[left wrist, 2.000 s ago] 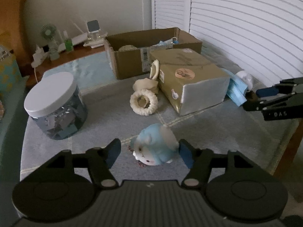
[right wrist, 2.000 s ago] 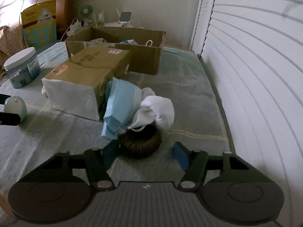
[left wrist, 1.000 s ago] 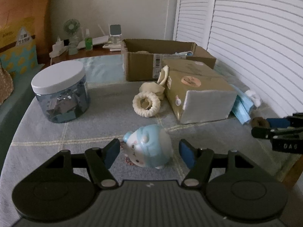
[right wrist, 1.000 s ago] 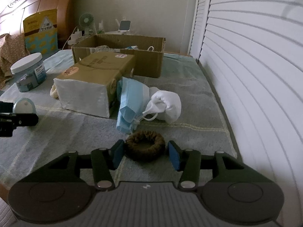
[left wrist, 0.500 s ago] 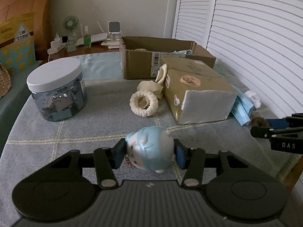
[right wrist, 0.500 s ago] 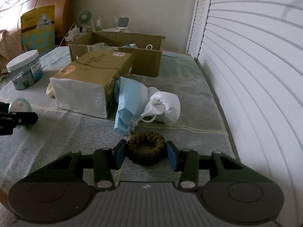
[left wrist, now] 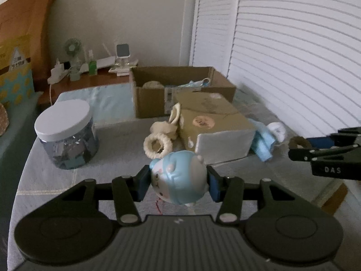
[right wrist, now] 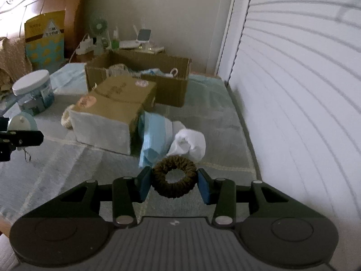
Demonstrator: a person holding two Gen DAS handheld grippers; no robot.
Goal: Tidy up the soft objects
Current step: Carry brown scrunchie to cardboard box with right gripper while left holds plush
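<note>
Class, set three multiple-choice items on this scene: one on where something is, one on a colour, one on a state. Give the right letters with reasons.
1. Where does the cream scrunchie lie?
A. in the open cardboard box
B. on the bedcover beside the closed carton
C. on the jar lid

2. What colour is the scrunchie in the right gripper?
A. dark brown
B. pink
C. white

3. What state is the left gripper in?
A. open, holding nothing
B. shut on the blue plush toy
C. out of view

Answers:
1 B: it lies by the closed carton.
2 A: the ring looks dark brown.
3 B: both pads press the blue plush toy.
</note>
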